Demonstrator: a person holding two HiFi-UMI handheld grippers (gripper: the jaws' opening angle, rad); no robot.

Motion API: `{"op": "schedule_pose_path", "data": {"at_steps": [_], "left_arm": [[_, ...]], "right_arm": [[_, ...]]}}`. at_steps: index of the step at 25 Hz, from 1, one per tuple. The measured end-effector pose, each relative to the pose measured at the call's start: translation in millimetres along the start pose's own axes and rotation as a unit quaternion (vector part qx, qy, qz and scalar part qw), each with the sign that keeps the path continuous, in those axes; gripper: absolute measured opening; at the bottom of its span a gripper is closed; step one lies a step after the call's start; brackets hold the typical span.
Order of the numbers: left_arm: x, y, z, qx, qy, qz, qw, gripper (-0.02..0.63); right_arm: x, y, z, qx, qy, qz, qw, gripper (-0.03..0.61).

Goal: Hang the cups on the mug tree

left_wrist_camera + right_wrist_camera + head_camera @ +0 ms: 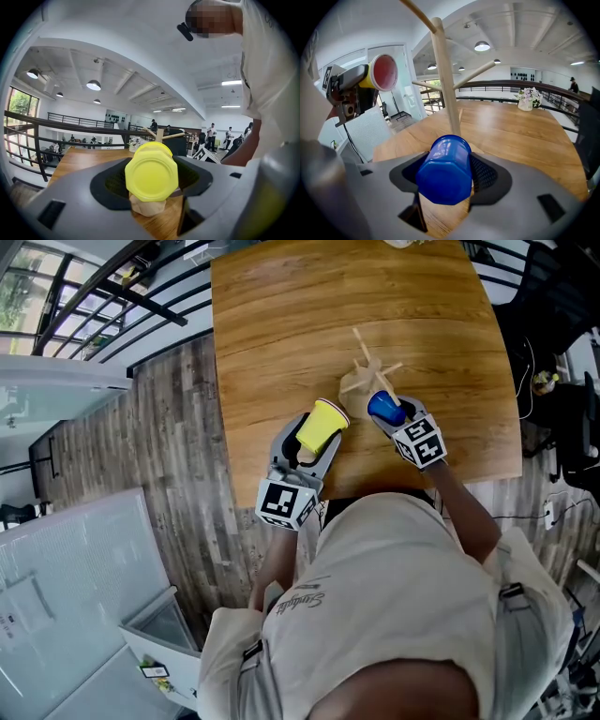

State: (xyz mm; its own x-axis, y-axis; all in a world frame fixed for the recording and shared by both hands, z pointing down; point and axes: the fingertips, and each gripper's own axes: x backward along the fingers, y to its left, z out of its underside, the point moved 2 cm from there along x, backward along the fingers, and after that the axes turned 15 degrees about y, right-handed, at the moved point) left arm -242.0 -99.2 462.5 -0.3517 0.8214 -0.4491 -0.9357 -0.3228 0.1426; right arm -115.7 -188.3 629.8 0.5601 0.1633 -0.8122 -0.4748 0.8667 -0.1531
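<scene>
Head view: left gripper (309,444) holds yellow cup (322,425) at frame centre, over table (281,324). Right gripper (392,414) holds blue cup (383,405) just right of it, beside mug tree (367,371).

Left gripper view: yellow cup lies along jaws, base toward camera, mouth toward mug tree.

Right gripper view: blue cup likewise, mouth toward trunk. Likely light, stiff, slick plastic; grip mid-body.

A cream short-sleeved shirt (403,577) with dark script lettering; the grey left gripper (312,435) and right gripper (387,411) bear black-and-white marker cubes (286,502).
</scene>
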Motion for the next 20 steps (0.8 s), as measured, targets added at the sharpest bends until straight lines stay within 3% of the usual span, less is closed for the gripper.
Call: {"op": "schedule_pose_path", "data": {"at_steps": [20], "left_arm": [[-3, 4, -1, -0.002, 0.007, -0.006, 1.0000, 0.273]], "right_arm": [[-18, -6, -4, 0.000, 0.000, -0.003, 1.000, 0.273]]}}
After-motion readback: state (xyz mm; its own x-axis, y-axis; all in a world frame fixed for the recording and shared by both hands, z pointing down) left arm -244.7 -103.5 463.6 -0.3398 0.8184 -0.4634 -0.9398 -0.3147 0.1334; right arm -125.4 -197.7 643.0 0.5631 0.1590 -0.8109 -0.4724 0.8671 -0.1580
